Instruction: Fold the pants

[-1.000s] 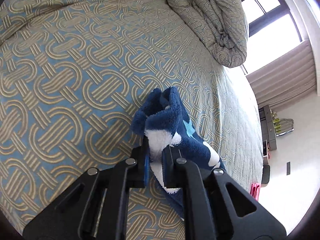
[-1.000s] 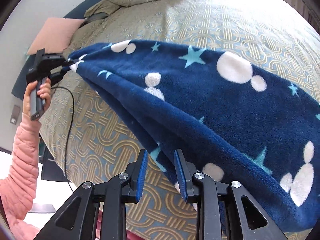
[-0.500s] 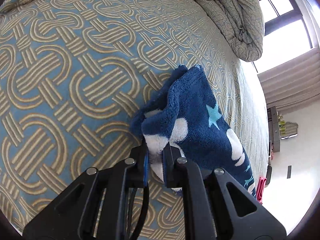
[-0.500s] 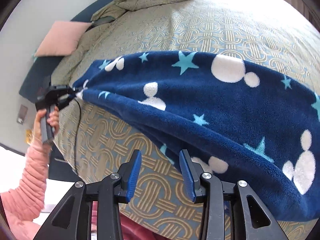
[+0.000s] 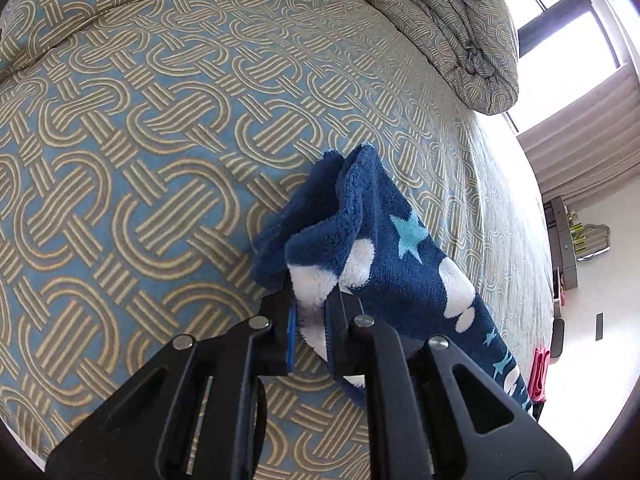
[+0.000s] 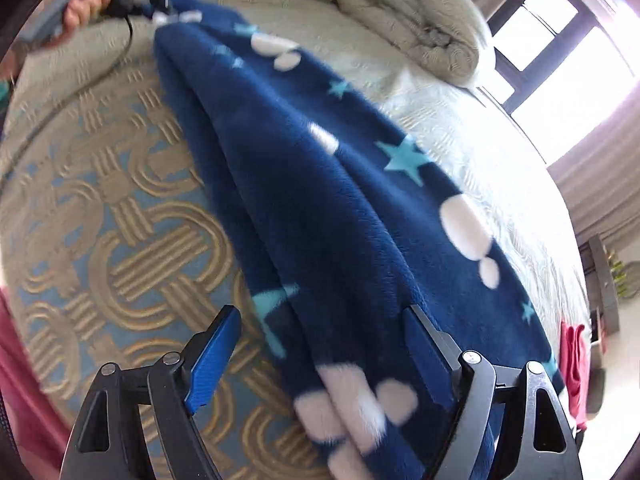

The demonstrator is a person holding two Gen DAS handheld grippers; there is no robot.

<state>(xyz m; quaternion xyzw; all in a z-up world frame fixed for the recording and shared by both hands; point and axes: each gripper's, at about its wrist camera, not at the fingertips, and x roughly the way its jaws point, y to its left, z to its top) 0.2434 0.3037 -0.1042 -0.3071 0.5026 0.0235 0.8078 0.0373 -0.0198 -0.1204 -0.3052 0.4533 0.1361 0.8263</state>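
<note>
We see navy fleece pants (image 6: pixel 320 184) with stars and white dots stretched along a bed (image 5: pixel 132 152) with a looped-pattern cover. Our left gripper (image 5: pixel 310 324) is clamped on one bunched end of them. Our right gripper (image 6: pixel 320 344) has just been opening; its jaws stand wide, the fabric between them unpinched. A folded duvet (image 5: pixel 452 28) lies beyond.

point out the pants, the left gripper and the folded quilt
pants (image 6: pixel 360 200), right wrist view, middle of the blue fleece
left gripper (image 5: pixel 312 320), left wrist view, between its fingertips, shut on the pants
quilt (image 5: pixel 460 28), left wrist view, its folded bulk
</note>
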